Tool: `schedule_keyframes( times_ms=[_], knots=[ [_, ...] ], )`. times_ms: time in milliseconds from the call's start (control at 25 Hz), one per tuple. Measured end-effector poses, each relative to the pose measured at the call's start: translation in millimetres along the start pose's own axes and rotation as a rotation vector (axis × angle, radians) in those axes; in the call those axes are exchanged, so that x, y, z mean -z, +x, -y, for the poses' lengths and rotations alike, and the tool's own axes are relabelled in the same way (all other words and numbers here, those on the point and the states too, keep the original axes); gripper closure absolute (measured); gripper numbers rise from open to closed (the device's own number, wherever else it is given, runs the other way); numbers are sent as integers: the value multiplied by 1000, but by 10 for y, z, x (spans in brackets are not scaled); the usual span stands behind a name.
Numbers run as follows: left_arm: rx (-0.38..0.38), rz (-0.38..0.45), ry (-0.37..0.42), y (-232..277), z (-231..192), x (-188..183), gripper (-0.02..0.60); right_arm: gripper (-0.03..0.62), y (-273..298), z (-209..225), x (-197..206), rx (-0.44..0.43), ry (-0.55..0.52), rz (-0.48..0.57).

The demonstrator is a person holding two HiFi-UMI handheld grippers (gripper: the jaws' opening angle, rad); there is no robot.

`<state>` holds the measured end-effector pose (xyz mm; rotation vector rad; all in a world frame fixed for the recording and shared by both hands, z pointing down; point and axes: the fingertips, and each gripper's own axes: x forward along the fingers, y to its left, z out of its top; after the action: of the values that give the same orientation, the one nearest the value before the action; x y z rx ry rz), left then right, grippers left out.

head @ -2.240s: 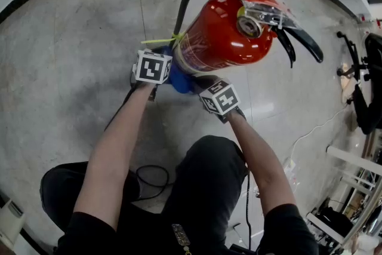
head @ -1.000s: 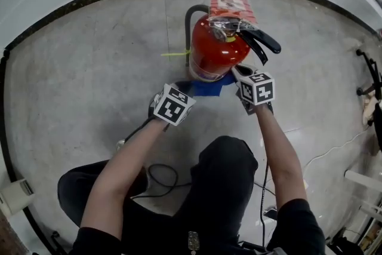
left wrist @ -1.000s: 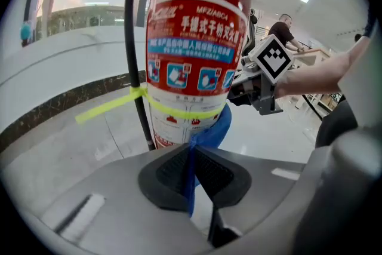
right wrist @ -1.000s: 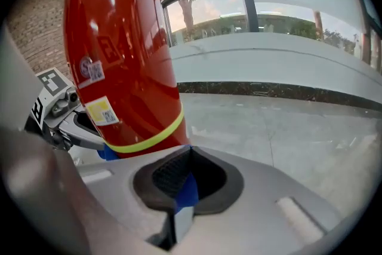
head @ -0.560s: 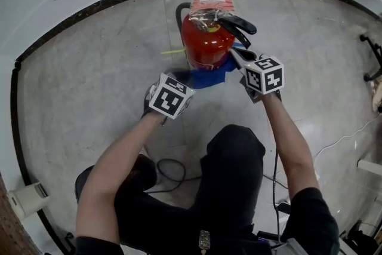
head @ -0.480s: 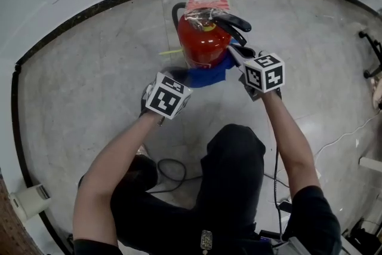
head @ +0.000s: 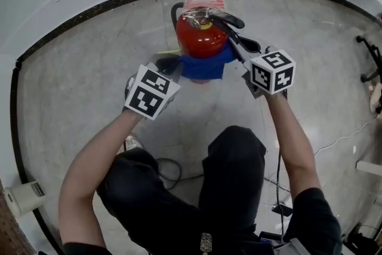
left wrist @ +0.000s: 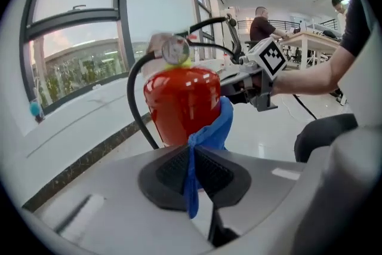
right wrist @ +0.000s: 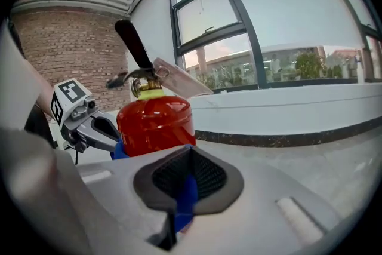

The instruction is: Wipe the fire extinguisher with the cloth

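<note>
You stretch the blue cloth (head: 202, 67) across the red fire extinguisher (head: 202, 37).
Your left gripper (head: 169, 65) pinches one end and your right gripper (head: 237, 52) pinches the other. Both pairs of jaws are closed tight on the cloth. It lies against the near side of the fire extinguisher, high up. The fire extinguisher stands upright on the grey floor (head: 89, 68).

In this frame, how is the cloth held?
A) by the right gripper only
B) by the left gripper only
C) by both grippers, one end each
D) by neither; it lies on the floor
C: the left gripper and the right gripper are each shut on an end of the cloth, which lies against the extinguisher.
</note>
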<state>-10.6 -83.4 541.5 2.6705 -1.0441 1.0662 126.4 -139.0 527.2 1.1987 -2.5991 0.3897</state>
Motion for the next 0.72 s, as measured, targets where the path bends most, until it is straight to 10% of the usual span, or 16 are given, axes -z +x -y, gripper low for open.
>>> schedule_keyframes(
  times_ms=[720],
  knots=[
    [-93,129,-85,-523,-438,-728,560,588,5,242,-960,34,-85,72]
  ],
)
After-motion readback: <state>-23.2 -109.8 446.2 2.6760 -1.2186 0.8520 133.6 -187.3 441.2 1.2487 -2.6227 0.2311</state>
